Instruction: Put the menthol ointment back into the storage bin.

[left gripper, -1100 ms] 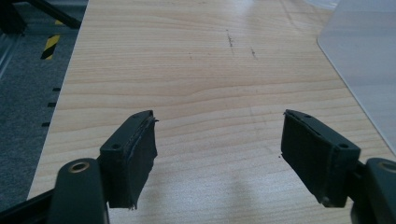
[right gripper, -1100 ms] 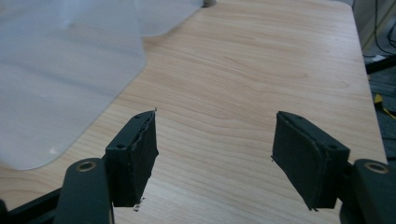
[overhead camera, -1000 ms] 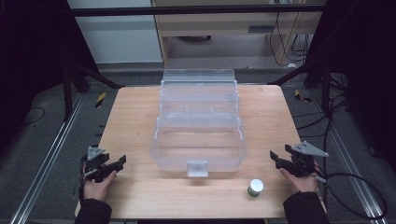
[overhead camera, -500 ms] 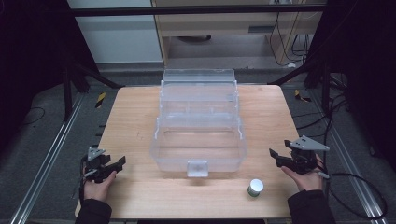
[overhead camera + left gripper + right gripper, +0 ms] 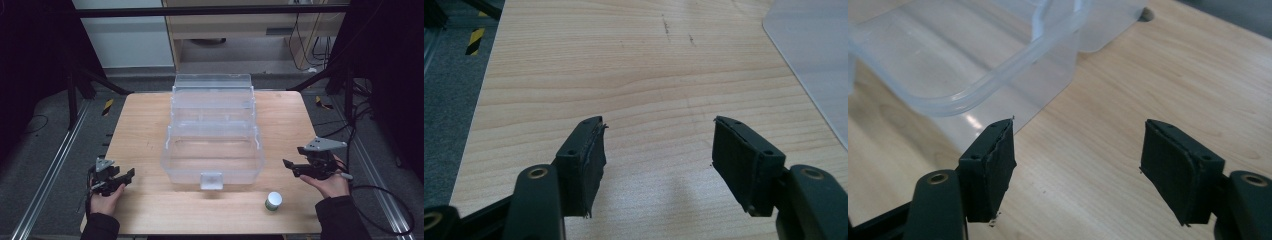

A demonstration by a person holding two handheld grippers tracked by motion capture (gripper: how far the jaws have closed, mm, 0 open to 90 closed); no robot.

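Clear box (image 5: 212,145) mid-table, between 2 hand-held grippers: left (image 5: 131,173) closing, empty; right (image 5: 289,165) opening, empty.

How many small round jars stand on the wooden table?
1. The small white-lidded jar stands near the front edge, right of the clear plastic box. The box walls may hide others.

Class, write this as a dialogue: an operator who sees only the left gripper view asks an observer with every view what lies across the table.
Operator: I see bare wood and a clear corner. Is there anything small to pick up?
Observer: Yes, a small round jar stands near the front edge, right of the clear box.
Operator: Where is the right gripper?
Observer: The right gripper is in the air to the right of the box. Its jaws have just been opening and nothing is between them.
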